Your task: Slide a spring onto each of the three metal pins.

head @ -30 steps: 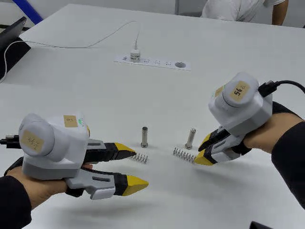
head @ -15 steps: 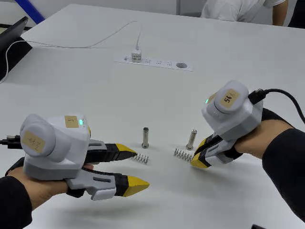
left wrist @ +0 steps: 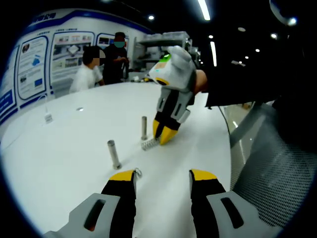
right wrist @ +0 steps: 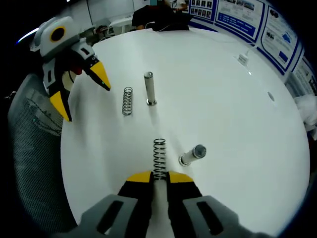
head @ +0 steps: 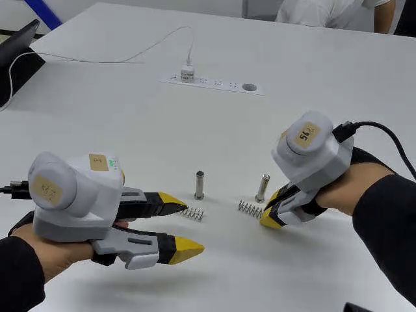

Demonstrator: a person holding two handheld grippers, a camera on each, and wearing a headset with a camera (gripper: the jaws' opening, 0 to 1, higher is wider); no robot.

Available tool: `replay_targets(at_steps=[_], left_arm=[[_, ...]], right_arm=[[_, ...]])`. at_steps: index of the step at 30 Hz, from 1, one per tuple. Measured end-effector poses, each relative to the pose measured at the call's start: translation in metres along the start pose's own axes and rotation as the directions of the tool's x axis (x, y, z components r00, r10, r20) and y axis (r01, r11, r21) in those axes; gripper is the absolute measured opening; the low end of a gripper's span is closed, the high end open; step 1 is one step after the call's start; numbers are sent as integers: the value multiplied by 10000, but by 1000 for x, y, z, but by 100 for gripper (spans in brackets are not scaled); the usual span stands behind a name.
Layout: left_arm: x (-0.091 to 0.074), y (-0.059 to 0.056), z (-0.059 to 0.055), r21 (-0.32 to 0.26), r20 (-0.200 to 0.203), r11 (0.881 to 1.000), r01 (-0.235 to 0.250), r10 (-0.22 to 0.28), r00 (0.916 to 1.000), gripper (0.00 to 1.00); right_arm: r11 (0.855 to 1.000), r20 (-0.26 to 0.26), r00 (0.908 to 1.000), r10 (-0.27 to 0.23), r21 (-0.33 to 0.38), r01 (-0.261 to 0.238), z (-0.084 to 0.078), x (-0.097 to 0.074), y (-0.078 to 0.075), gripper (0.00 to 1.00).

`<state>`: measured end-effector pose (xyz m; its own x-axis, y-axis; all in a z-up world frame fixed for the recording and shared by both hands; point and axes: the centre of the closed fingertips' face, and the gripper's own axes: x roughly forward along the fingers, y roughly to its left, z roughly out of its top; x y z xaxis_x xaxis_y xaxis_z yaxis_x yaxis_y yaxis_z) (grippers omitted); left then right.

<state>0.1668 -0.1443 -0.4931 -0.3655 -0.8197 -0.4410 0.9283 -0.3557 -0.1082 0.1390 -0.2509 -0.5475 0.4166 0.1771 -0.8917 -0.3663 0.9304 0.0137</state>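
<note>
Now two pins (head: 199,184) (head: 262,187) stand upright toward the desk's (head: 130,130) near edge beside two springs (head: 192,212) (head: 249,208). The right hand-held gripper (head: 266,218) clamps one spring's end; the left hand-held gripper (head: 192,227) gapes, released.

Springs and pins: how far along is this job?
Done: nothing yet. The two pins in view, one pin and the second pin, stand bare. In hand: the right tongs are shut on the end of one spring, which lies flat. Left: the other spring lies untouched near the open left tongs, and each pin needs a spring.
</note>
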Motion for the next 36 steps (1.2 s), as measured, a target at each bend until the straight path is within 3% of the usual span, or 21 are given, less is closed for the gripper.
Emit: replay_targets(at_steps=[13,23,36], left_arm=[[2,-1,-1,110,-121,9999,70,-69,9999,44],[6,-3,3,345,-273,9990,282,-272,9993,43],[15,-2,24,915,-296,9940,594,-569,9979,43]], right_arm=[[9992,-108,9999,71,-386,-75,-2,-2,4,12],[9990,-2,9999,159,-430,-159,-1,-14,10,12],[9946,308,9980,548,-902,-518,15,-38,34,12]])
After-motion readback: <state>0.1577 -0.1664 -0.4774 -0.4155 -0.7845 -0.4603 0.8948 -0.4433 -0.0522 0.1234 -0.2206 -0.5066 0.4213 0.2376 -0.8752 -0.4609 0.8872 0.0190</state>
